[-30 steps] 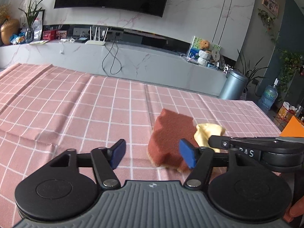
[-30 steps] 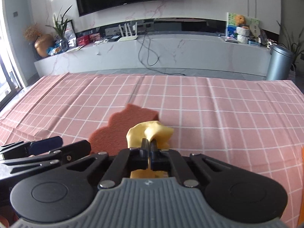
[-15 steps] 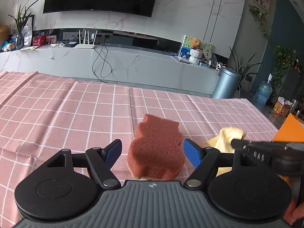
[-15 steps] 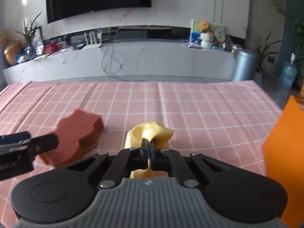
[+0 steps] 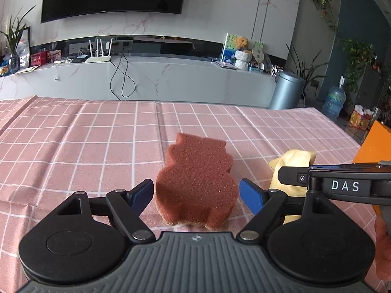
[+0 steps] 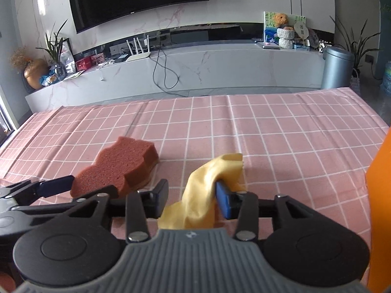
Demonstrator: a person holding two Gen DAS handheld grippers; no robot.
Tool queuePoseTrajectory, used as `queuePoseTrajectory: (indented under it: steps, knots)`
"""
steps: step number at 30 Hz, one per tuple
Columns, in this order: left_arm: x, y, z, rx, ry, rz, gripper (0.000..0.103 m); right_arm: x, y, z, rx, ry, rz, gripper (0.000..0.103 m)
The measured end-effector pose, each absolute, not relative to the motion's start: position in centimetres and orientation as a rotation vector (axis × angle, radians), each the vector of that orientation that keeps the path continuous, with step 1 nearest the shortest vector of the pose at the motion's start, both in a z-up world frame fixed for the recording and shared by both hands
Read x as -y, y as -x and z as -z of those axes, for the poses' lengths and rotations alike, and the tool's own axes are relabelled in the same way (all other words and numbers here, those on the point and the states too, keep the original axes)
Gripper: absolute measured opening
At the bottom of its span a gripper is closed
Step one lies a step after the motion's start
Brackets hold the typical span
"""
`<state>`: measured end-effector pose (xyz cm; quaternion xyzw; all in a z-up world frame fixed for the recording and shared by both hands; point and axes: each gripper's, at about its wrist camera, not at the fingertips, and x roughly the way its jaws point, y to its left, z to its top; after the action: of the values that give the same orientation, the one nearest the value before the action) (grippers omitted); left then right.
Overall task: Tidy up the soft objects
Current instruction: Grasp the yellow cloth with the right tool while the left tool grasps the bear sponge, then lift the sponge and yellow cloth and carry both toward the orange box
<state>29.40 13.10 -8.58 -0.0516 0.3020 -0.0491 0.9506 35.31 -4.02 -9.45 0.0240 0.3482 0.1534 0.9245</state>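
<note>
A red-brown bear-shaped sponge [image 5: 195, 183] lies flat on the pink checked tablecloth [image 5: 85, 141]. My left gripper [image 5: 196, 195] is open, its blue pads on either side of the sponge's near end without squeezing it. The sponge also shows in the right wrist view [image 6: 119, 168]. My right gripper [image 6: 191, 194] is open; a yellow cloth [image 6: 207, 193] hangs draped over its right finger, between the two fingers. In the left wrist view the cloth [image 5: 293, 161] sits just right of the sponge, behind the right gripper's fingers [image 5: 303, 178].
An orange box [image 6: 380, 207] stands at the right edge of the table; it also shows in the left wrist view [image 5: 374, 144]. Beyond the table's far edge are a grey TV console [image 5: 146, 78] and a grey bin [image 5: 286, 90].
My right gripper has opened; the yellow cloth, pinched before, now hangs loose over one finger. My left gripper has moved in so the sponge sits between its open fingers.
</note>
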Motion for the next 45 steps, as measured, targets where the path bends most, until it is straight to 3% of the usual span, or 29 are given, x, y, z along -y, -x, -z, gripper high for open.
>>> queuePoseTrajectory:
  steps: [9, 14, 18, 20, 23, 45]
  knots:
    - [-11.6, -30.7, 9.9, -0.649, -0.027, 0.095, 0.094, 4.6, -36.3, 11.3, -0.783, -0.049, -0.279, 0.054]
    - [-11.7, -30.9, 10.1, -0.653, -0.023, 0.103, 0.089, 4.2, -36.2, 12.0, -0.784, -0.002, -0.273, 0.054]
    - [-11.6, -30.8, 10.1, -0.654, -0.022, 0.092, 0.086, 3.4, -35.9, 12.1, -0.759, 0.084, -0.282, 0.039]
    - [-11.6, -30.7, 10.0, -0.652, -0.019, 0.088, 0.085, 3.3, -35.8, 12.1, -0.76, 0.082, -0.306, 0.015]
    - [-11.4, -30.3, 9.7, -0.648, -0.016, 0.082, 0.084, 3.3, -35.7, 12.1, -0.758, 0.1, -0.323, 0.002]
    - [-8.9, -21.7, 3.0, -0.576, 0.103, 0.068, 0.083, 8.8, -26.0, 2.9, -0.596, 0.045, -0.37, 0.001]
